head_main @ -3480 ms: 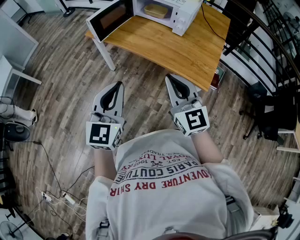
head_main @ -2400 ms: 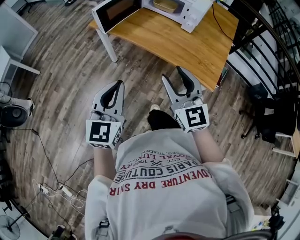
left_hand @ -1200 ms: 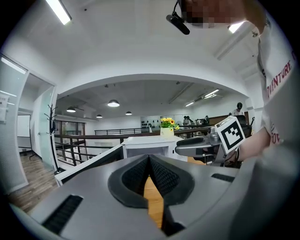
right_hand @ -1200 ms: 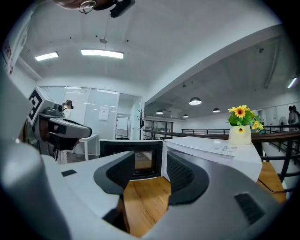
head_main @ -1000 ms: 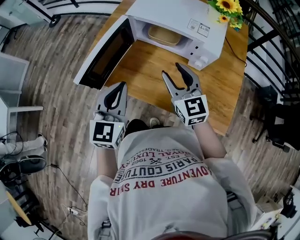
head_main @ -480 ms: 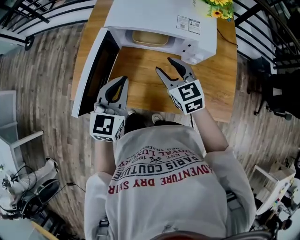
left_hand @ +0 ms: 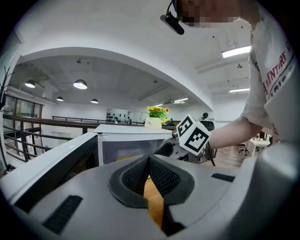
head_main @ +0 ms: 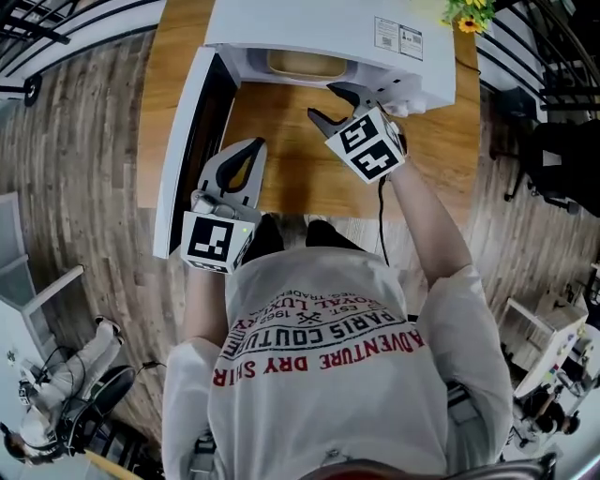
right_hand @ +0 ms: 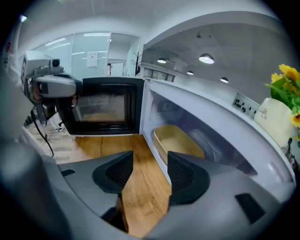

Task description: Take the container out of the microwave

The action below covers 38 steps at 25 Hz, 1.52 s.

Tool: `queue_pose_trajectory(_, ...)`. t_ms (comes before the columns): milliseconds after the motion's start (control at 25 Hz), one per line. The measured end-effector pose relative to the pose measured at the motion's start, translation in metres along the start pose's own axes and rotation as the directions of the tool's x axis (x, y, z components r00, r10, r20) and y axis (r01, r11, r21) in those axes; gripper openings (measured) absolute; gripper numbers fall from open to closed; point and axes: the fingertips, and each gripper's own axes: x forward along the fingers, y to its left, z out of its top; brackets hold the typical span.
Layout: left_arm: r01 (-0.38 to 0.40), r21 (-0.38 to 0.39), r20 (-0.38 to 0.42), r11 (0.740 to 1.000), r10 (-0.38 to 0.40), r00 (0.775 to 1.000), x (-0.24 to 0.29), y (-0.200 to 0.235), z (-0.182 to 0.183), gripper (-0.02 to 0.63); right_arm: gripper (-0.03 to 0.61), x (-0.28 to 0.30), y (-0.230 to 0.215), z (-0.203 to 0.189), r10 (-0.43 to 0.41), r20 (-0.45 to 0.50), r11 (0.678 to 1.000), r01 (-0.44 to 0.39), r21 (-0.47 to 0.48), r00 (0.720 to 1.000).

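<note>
Now close against the wooden table [head_main: 281, 178] after the walk-up, the person aims the right gripper [head_main: 328, 101], jaws just spread wider with nothing between them, at the open microwave [head_main: 319, 23], where the container [head_main: 305, 64] sits untouched inside, while the left gripper [head_main: 248, 150] waits pressed closed.

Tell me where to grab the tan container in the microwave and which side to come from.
Take the container by its thin near wall, along the open front of the microwave, one jaw inside, one outside. Come from the front: its walls close every other side. The right gripper, jaws just opened wider with nothing between them, faces that opening.
</note>
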Motion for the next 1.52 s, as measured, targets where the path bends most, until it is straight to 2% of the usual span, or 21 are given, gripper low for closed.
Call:
queue_pose_trajectory(160,-0.001,-0.018,0.000,1.000,0.001,1.000,0.001,0.007,-0.005,0.014,0.242,0.030,-0.003,-0.009,-0.008,-0.106,0.992,-0.005,-0.126,0.994)
queue_pose_trajectory(280,-0.006,-0.026,0.005,1.000,0.007,1.000,0.003,0.010,-0.005,0.014,0.242,0.047,-0.008,-0.010,-0.028,-0.147,0.979,-0.003,-0.206,0.989)
queue_pose_trajectory(400,-0.012,-0.046,0.005,0.999,0.012,1.000,0.005,0.011,-0.003,0.014,0.242,0.064,-0.015,-0.007,-0.039,-0.167,0.963,-0.008,-0.269,0.985)
queue_pose_trajectory(560,-0.016,-0.045,0.005,0.999,0.016,1.000,0.006,0.009,-0.003,0.014,0.236,0.084,-0.021,-0.011,-0.025,-0.226,0.939,-0.055,-0.341,0.974)
queue_pose_trajectory(680,-0.030,-0.063,-0.001,0.998,0.030,1.000,0.002,0.008,-0.005,0.014,0.211,0.094,-0.025,-0.013,-0.021,-0.258,0.924,-0.080,-0.374,0.966)
queue_pose_trajectory(880,-0.057,-0.072,-0.010,0.996,0.056,0.998,-0.002,0.011,-0.009,0.014,0.125,0.103,-0.027,-0.018,-0.015,-0.293,0.906,-0.111,-0.409,0.956)
queue_pose_trajectory(1040,-0.072,-0.063,-0.010,0.995,0.071,0.997,-0.006,0.012,-0.011,0.014,0.050,0.104,-0.027,-0.018,-0.029,-0.295,0.899,-0.104,-0.426,0.955)
queue_pose_trajectory(1280,-0.076,-0.043,-0.007,0.996,0.075,0.997,-0.011,0.008,-0.008,0.014,0.037,0.094,-0.019,-0.016,-0.003,-0.287,0.902,-0.122,-0.415,0.958)
queue_pose_trajectory(1520,-0.063,-0.011,0.012,0.998,0.063,0.998,-0.020,0.000,0.001,0.014,0.037,0.071,0.005,-0.022,0.020,-0.270,0.925,-0.120,-0.360,0.963)
